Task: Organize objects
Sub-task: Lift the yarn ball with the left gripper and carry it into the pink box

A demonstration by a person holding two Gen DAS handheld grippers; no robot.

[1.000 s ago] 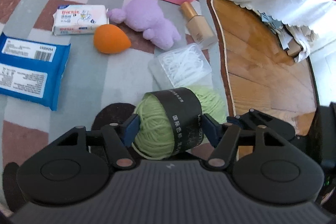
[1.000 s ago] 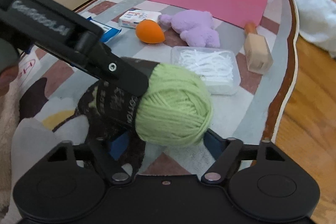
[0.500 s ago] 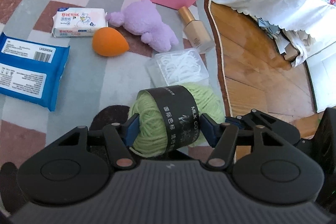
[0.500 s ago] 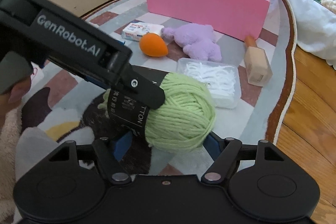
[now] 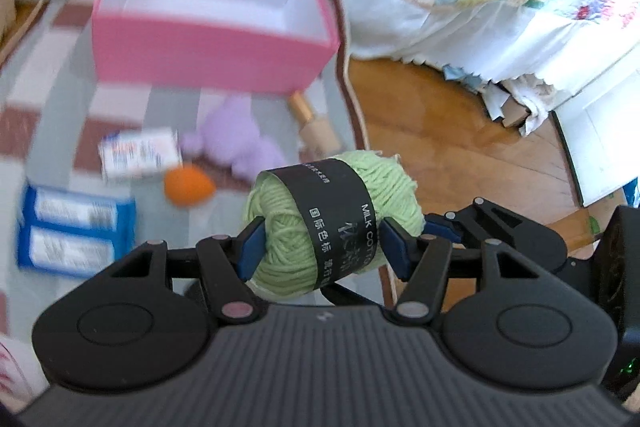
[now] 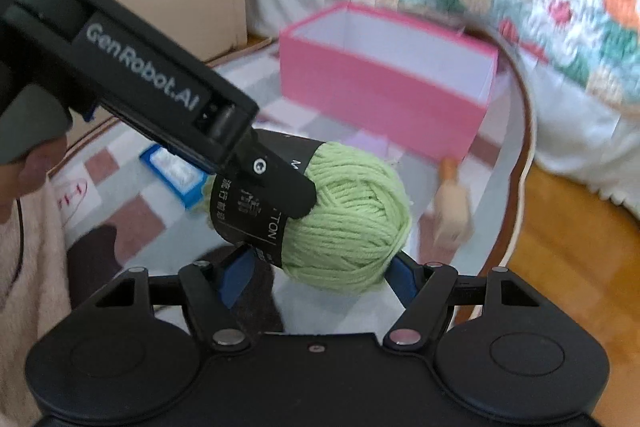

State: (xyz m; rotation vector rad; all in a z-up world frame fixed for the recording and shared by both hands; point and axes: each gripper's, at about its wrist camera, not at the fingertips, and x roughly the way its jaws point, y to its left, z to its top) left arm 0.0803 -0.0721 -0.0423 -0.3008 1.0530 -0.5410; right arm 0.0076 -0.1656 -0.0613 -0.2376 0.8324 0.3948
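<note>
I am lifting the green yarn ball (image 5: 334, 223) off the rug (image 5: 60, 75), and that is the change that matters: a second ago it was sitting low among the clutter, and now it is riding high enough that I am looking down into the open pink box (image 5: 208, 63), whose white inside appears empty. Going from the left of my left view, the blue wipes pack (image 5: 72, 231), the small tissue packet (image 5: 138, 155), the orange sponge (image 5: 188, 185) and the purple plush (image 5: 236, 143) are all lying on the rug and sliding backward and blurring under me, while the tan bottle (image 5: 316, 127) is lying near the rug's edge; the clear box of white picks that showed earlier is now hidden behind the yarn. My left gripper (image 5: 320, 243) is clamping the ball across its black paper band, blue pads pressing into both sides. My right gripper (image 6: 316, 279) is staying spread wide just beneath the ball; whether its pads are touching the wool I cannot tell. Compared with half a second ago the box has swung from the top edge toward the middle of both views, so I judge I am carrying the yarn toward it, with the drop into the box still ahead.
</note>
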